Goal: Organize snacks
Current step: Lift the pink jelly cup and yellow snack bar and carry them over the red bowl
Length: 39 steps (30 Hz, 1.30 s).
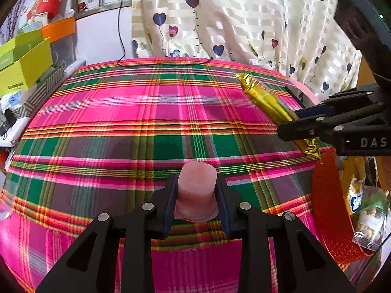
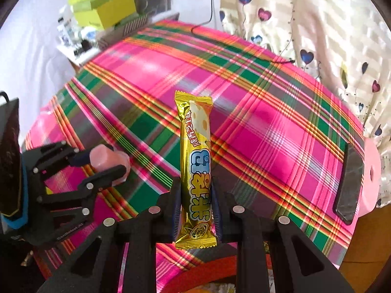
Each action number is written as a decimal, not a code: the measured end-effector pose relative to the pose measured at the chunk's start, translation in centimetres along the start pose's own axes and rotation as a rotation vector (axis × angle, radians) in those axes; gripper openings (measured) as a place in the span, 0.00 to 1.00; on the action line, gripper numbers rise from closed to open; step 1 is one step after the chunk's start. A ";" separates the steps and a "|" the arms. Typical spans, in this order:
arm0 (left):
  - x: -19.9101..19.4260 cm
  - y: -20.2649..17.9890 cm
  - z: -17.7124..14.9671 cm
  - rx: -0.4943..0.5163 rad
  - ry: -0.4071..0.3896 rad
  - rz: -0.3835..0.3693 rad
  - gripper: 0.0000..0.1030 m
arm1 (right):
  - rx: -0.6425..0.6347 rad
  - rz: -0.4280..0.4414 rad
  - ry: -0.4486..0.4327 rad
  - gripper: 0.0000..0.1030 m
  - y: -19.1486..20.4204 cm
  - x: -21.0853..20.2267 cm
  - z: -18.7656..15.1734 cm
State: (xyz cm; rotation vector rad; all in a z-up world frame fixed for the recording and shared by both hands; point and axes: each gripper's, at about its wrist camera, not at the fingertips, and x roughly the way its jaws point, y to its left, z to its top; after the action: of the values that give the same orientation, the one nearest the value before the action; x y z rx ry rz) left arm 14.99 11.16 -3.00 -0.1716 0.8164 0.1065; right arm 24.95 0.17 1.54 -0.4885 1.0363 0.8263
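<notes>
My left gripper is shut on a pale pink soft snack, held above the plaid tablecloth. It also shows in the right wrist view at the left, gripping the pink snack. My right gripper is shut on a long gold-wrapped snack bar with blue lettering, held upright over the cloth. In the left wrist view the right gripper is at the right edge with the gold bar slanting through it.
A red basket with several packaged snacks sits at the lower right. Green and orange boxes are stacked at the left. A heart-print curtain hangs behind. A black cable lies at the table's far edge. A pink object is at the right.
</notes>
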 end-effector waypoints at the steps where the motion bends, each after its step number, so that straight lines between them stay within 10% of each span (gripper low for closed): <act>1: -0.4 0.0 -0.1 -0.005 -0.006 0.000 0.31 | 0.005 0.003 -0.016 0.20 0.2 -0.6 -0.1; 39: -11.4 -14.5 -0.7 0.169 -0.135 -0.241 0.31 | 0.383 -0.033 -0.287 0.20 -5.4 -14.1 -18.9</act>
State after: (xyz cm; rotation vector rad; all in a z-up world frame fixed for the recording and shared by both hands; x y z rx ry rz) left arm 9.05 -3.50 6.54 -0.1012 0.6618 -0.1755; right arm 15.07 -21.53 5.60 -0.0578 0.8885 0.6260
